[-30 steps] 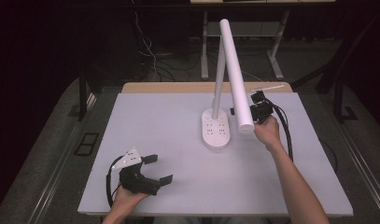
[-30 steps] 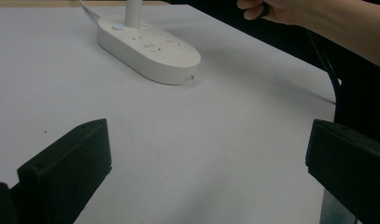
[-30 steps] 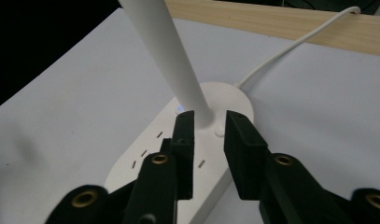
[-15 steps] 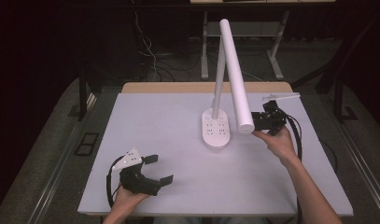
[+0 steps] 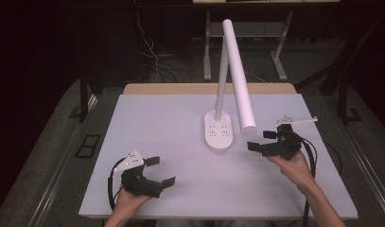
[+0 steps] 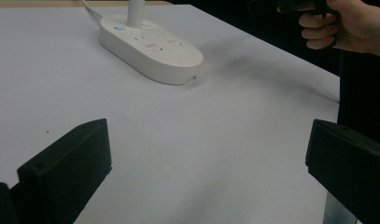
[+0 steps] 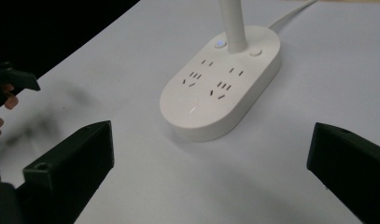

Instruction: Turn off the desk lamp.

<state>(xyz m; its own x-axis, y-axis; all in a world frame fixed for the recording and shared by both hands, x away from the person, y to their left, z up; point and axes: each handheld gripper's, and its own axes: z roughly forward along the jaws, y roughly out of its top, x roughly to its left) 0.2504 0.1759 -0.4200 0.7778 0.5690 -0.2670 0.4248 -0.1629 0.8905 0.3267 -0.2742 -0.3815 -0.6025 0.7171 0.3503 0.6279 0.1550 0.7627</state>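
A white desk lamp stands mid-table: its oval base (image 5: 220, 135) carries several sockets, and its long tube head (image 5: 240, 80) slopes down to the right. My right gripper (image 5: 261, 141) is open just right of the base, jaws pointing at it and nothing between them. In the right gripper view the base (image 7: 220, 81) lies ahead between the wide-apart jaws, a blue-lit button (image 7: 219, 45) by the stem. My left gripper (image 5: 160, 170) rests open and empty near the front left edge. The base (image 6: 150, 46) shows far ahead in the left gripper view.
The pale table (image 5: 157, 123) has bare surface on its left half and along the front. The lamp's cable (image 7: 290, 16) runs off toward the back edge. Dark floor, cables and desk legs (image 5: 207, 42) lie beyond the table. The other hand (image 6: 346, 25) shows at upper right.
My right gripper has come away from the tip of the lamp head, moving down and toward the front, and now points at the base. The left gripper has not moved.
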